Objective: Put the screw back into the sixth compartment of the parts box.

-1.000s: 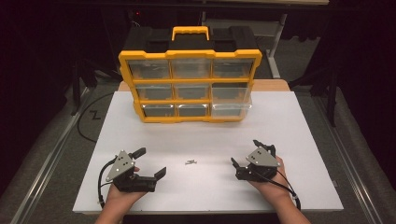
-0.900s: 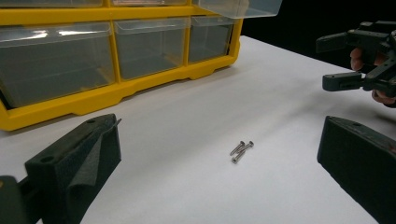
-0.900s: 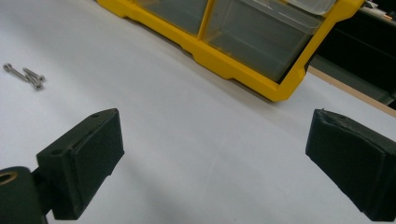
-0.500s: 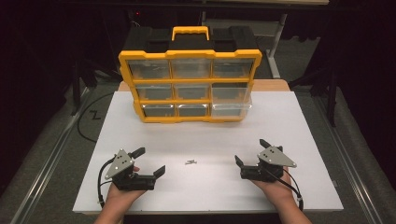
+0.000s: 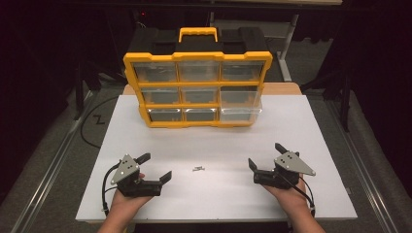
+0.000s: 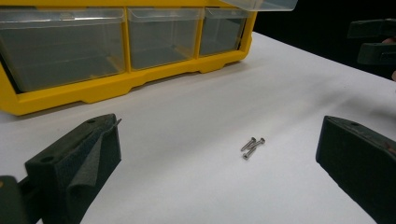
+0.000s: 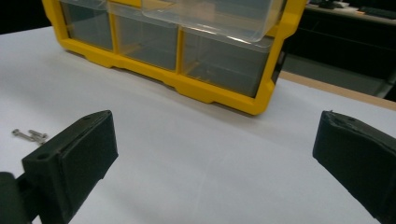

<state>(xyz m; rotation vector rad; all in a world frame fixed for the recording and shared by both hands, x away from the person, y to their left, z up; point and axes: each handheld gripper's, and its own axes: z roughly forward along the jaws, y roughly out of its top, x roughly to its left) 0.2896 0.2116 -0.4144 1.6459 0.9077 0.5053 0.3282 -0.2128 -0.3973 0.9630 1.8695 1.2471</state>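
White tabletop (image 5: 311,126) spreads in front of me, with dark floor around it. At its far edge stands a yellow organizer (image 5: 197,87) with 9 clear drawers in 3 rows of 3 and a yellow handle on top. Its lower right drawer (image 5: 240,113) is pulled part way out toward me. I use this organizer as my landmark.

My left gripper (image 5: 156,167) rests on the table nearer to me than the organizer's left end, jaws spread wide and holding nothing. My right gripper (image 5: 266,156) rests nearer to me than the organizer's right end, jaws also spread wide and empty.

Between the 2 grippers, well in front of the organizer's middle, lie a few small silver screws (image 5: 197,169), close together on the bare table and untouched by either gripper.
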